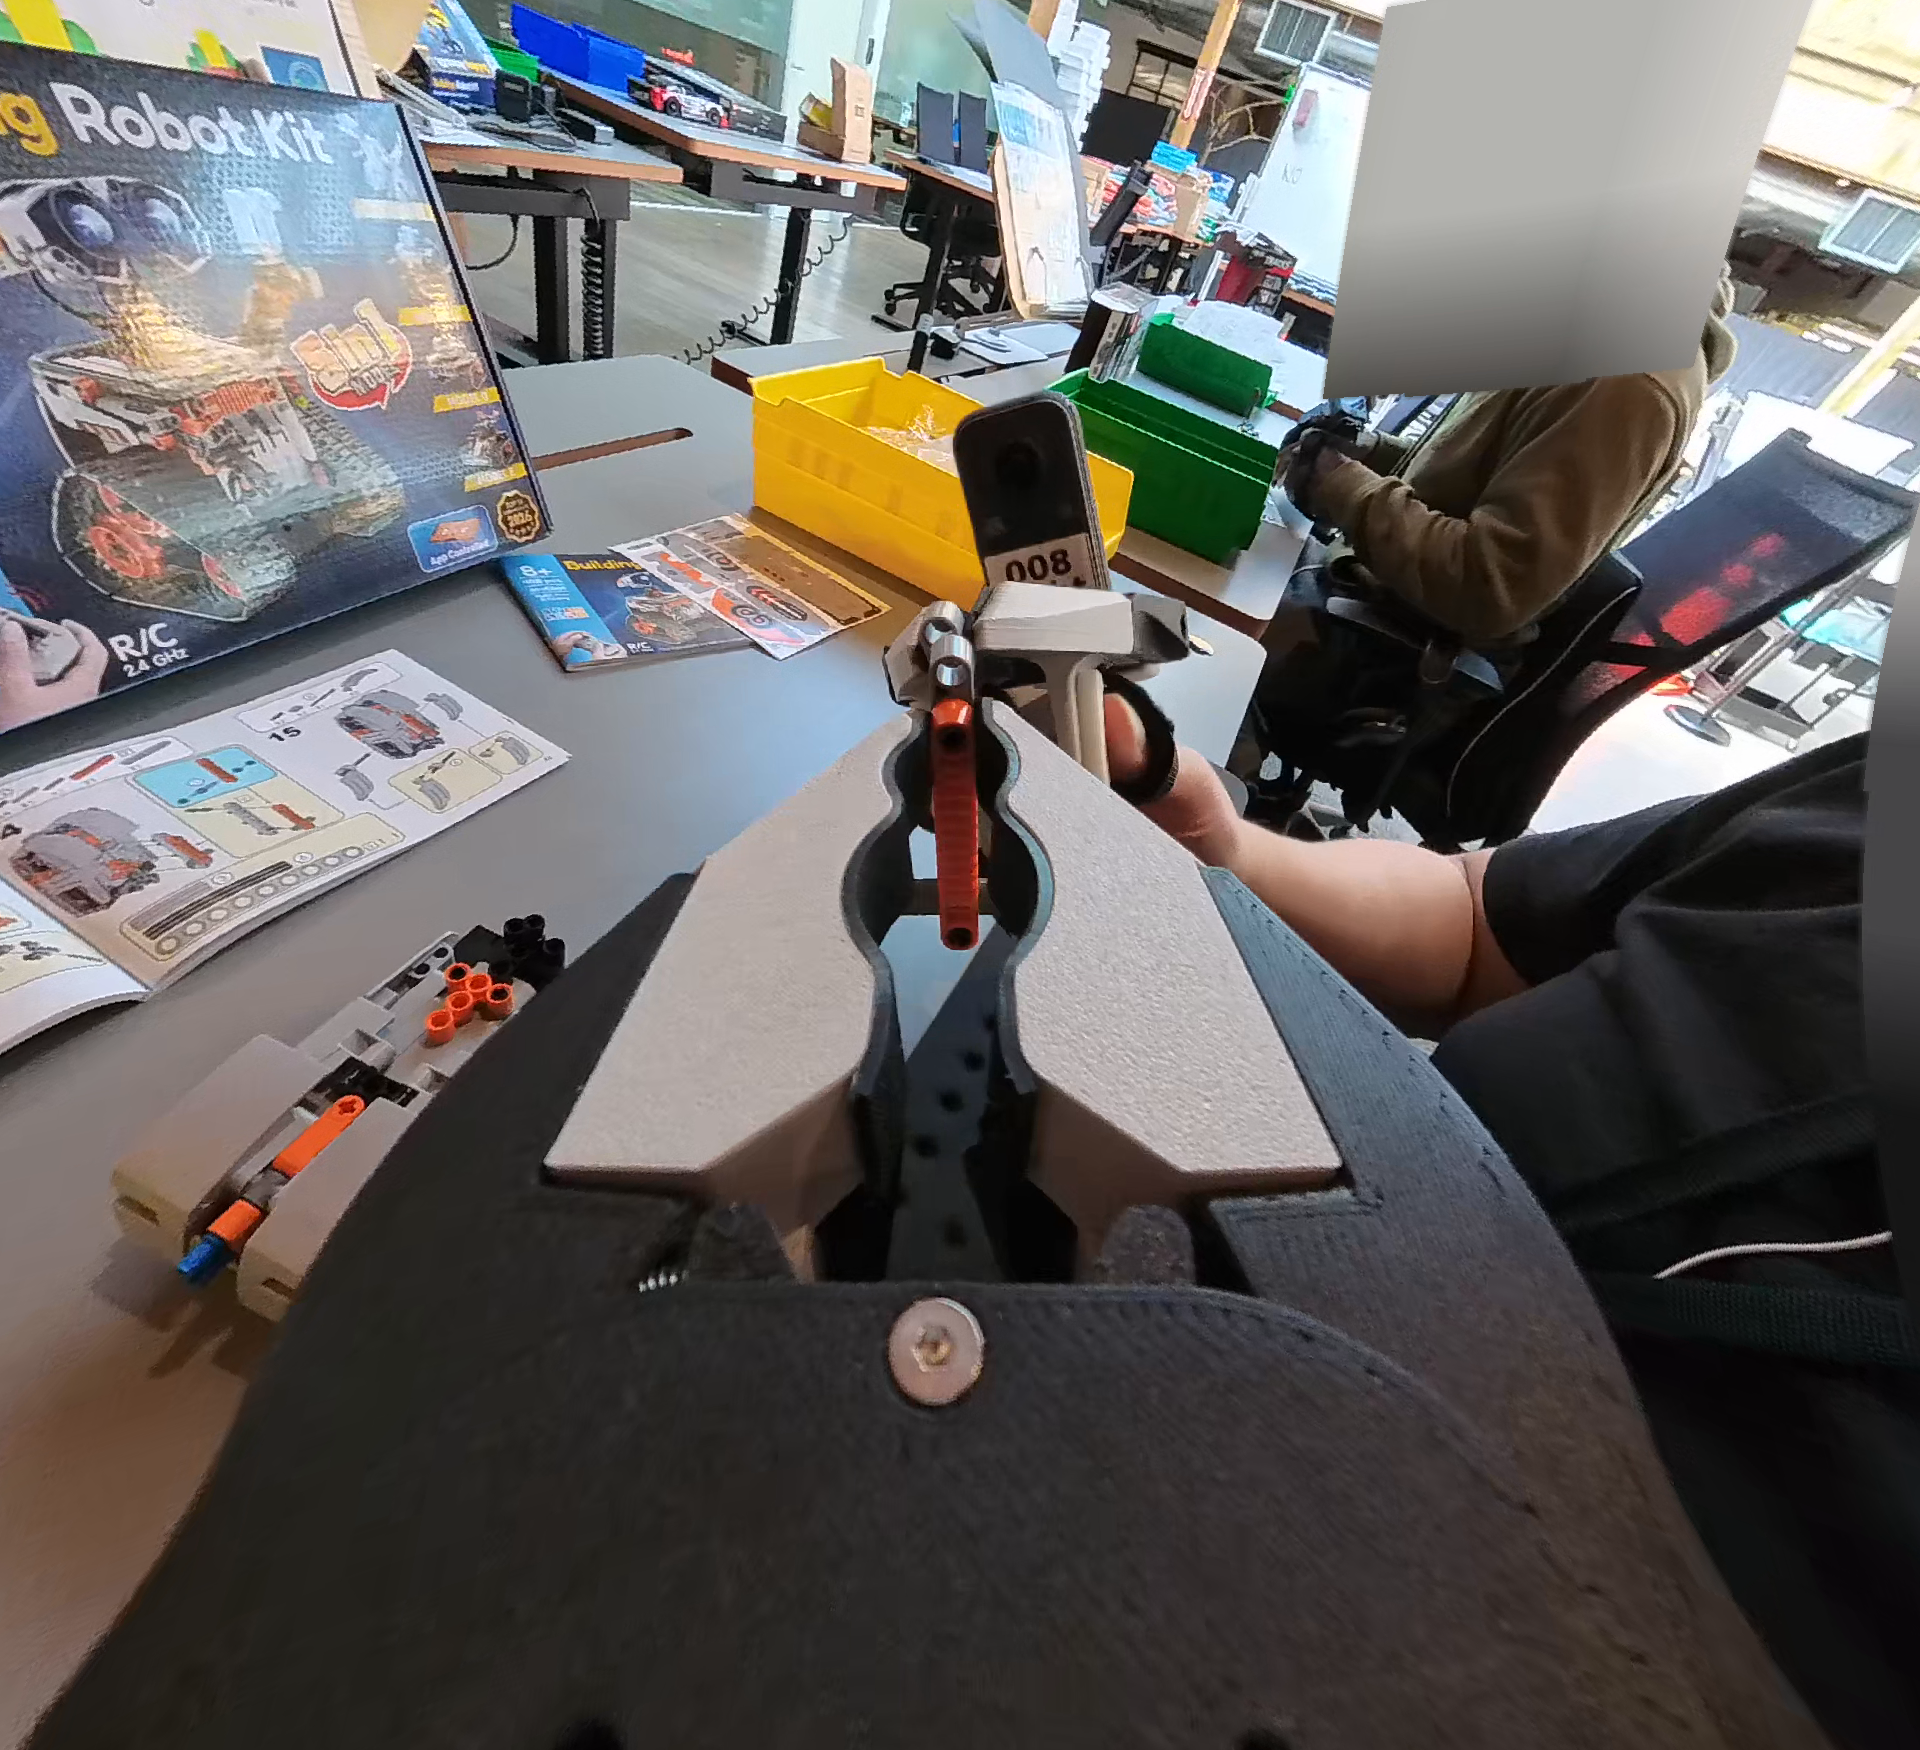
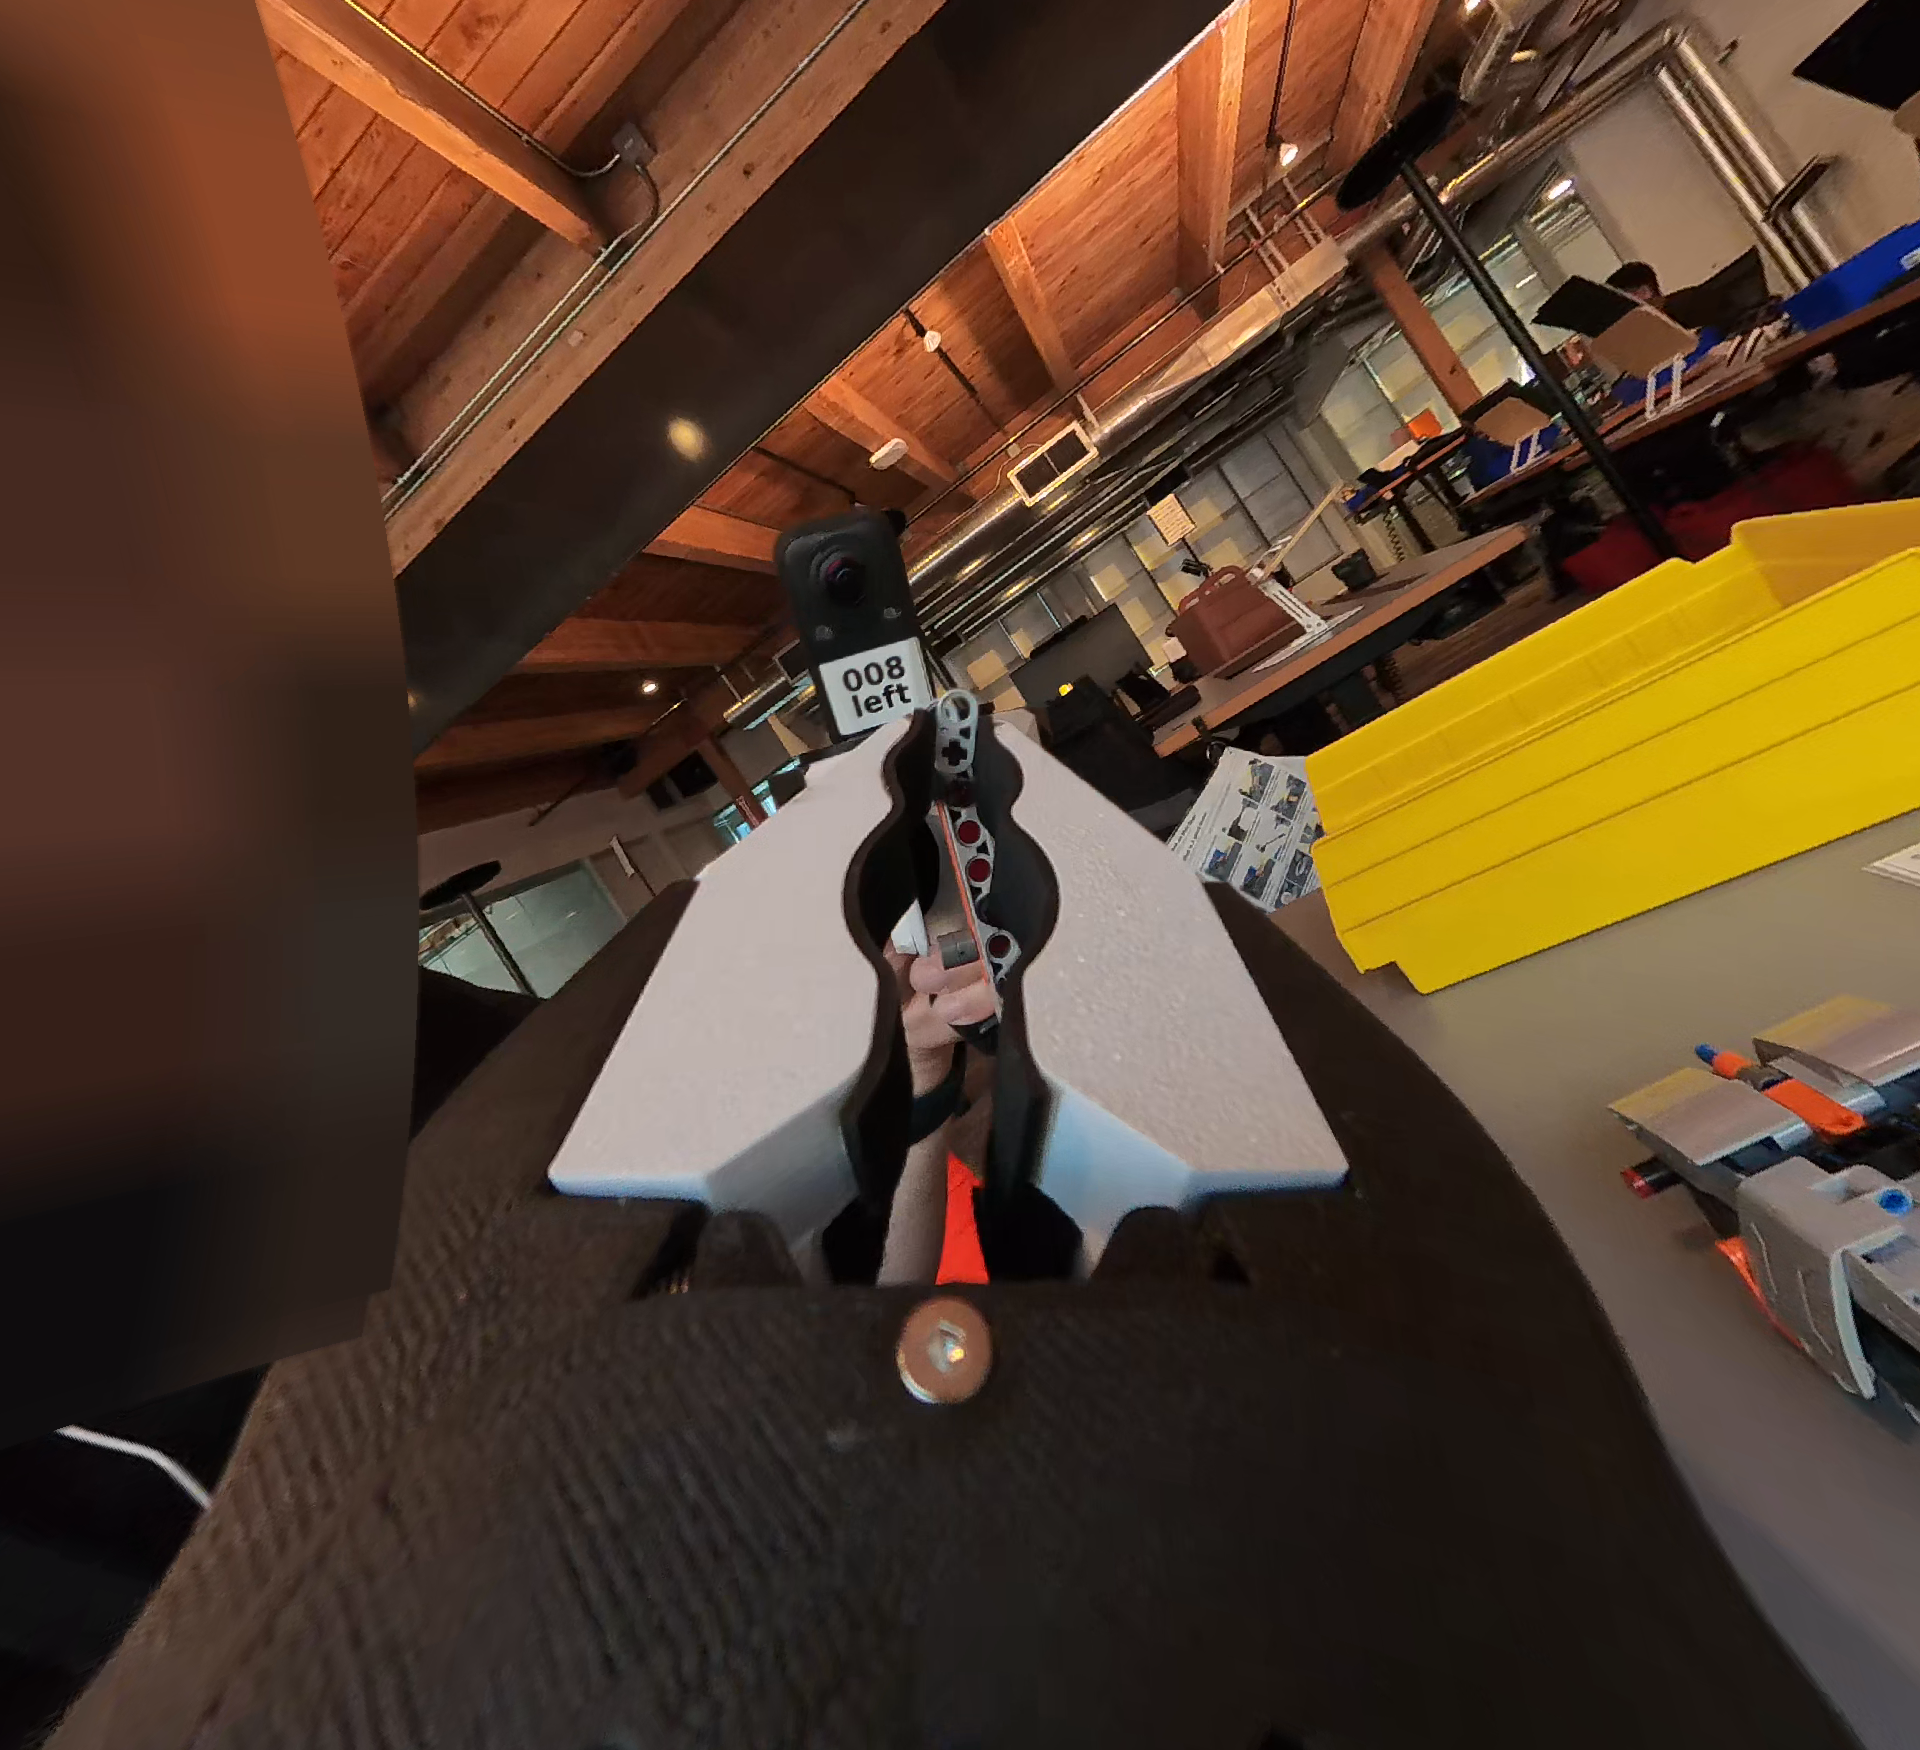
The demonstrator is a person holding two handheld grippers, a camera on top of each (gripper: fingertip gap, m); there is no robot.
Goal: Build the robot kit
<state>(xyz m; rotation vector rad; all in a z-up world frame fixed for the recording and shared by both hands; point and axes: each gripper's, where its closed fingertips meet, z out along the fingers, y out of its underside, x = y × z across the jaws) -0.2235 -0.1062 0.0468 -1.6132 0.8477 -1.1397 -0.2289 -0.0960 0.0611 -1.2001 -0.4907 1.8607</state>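
Note:
My left gripper is shut on an orange holed beam, held upright above the grey table. Right beyond its tips is my right gripper, with a grey beam end touching the top of the orange beam. In the right wrist view my right gripper is shut on a grey holed beam with dark red pins. A thin orange edge runs beside it. The left gripper's camera is just behind, and a hand shows through the gap.
A partly built grey and orange model lies on the table at the left, and in the right wrist view at the right. An open instruction booklet, kit box, yellow bin and green bin stand behind. A seated person is beyond. Less than 4 cm separates the two grippers' tips.

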